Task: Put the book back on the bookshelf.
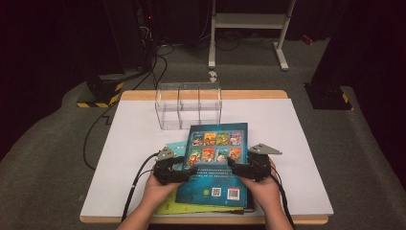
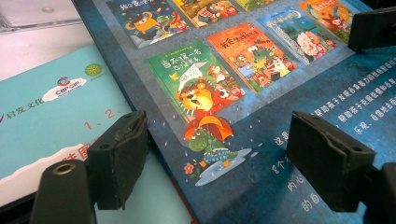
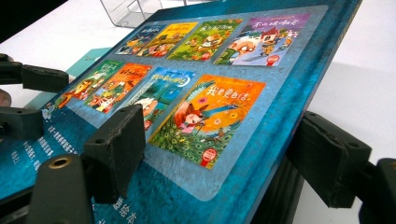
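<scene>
The white table (image 1: 297, 143) bears a clear, three-bay acrylic organizer (image 1: 189, 108) at its far edge, probably the destination for the books. The blue book (image 1: 218, 165), a glossy, rigid hardcover, tops the near stack, its right edge apparently raised for lifting. A teal booklet (image 2: 56, 107) lies beneath, left. The left gripper (image 1: 190, 172) and right gripper (image 1: 233, 167) straddle opposite edges, jaws apart, not clamped.

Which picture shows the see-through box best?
The high view: the clear box stands whole at the table's far edge, beyond the blue book, its dividers plain. The right gripper view catches one corner; the left gripper view shows a sliver.
</scene>
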The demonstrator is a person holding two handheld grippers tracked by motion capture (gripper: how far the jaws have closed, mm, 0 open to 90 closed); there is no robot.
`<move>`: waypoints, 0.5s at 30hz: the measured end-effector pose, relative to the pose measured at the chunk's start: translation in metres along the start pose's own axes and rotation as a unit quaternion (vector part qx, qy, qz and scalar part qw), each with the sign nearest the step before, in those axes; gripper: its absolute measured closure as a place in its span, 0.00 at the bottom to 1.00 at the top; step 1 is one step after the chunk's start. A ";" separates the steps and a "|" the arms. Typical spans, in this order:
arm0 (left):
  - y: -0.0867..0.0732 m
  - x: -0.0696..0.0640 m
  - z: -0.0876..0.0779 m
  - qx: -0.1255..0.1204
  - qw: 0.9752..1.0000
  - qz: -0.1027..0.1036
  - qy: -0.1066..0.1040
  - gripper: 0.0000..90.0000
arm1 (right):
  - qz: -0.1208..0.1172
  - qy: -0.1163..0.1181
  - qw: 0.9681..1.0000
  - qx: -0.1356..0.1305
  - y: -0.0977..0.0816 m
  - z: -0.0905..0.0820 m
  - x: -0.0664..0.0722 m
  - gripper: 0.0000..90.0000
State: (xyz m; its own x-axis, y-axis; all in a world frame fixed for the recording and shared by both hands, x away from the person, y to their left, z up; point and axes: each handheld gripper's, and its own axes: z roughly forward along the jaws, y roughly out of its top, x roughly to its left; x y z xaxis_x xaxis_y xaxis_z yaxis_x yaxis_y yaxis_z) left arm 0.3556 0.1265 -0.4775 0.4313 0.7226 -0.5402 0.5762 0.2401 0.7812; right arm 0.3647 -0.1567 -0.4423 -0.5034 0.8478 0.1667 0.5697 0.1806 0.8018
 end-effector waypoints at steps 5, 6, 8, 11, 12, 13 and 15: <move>0.000 -0.002 -0.001 -0.002 1.000 0.002 0.003 0.24 | 0.011 0.001 1.000 0.002 -0.002 0.000 -0.002 0.24; 0.000 -0.002 -0.001 -0.001 1.000 0.002 0.004 0.25 | 0.013 0.001 1.000 0.003 -0.003 0.000 -0.001 0.24; 0.000 -0.002 -0.002 0.003 1.000 0.005 0.004 0.25 | 0.013 -0.002 1.000 0.004 -0.003 -0.001 0.000 0.24; 0.001 -0.002 -0.003 0.007 1.000 0.005 0.005 0.26 | 0.013 -0.004 1.000 0.003 -0.003 -0.001 0.001 0.24; 0.001 -0.002 -0.003 0.007 1.000 0.005 0.005 0.26 | 0.014 -0.004 1.000 0.003 -0.003 -0.001 0.001 0.24; 0.001 -0.002 -0.003 0.009 1.000 0.004 0.005 0.26 | 0.012 -0.005 1.000 0.002 -0.003 -0.001 0.001 0.24; 0.001 -0.002 -0.003 0.010 1.000 0.002 0.006 0.26 | 0.000 -0.011 1.000 -0.004 -0.003 -0.004 0.004 0.27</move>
State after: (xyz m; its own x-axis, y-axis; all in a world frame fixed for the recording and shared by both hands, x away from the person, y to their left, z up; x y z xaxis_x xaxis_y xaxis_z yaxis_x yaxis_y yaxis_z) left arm 0.3530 0.1268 -0.4748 0.4253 0.7310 -0.5336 0.5891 0.2240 0.7764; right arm 0.3585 -0.1562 -0.4416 -0.4881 0.8590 0.1544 0.5650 0.1761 0.8061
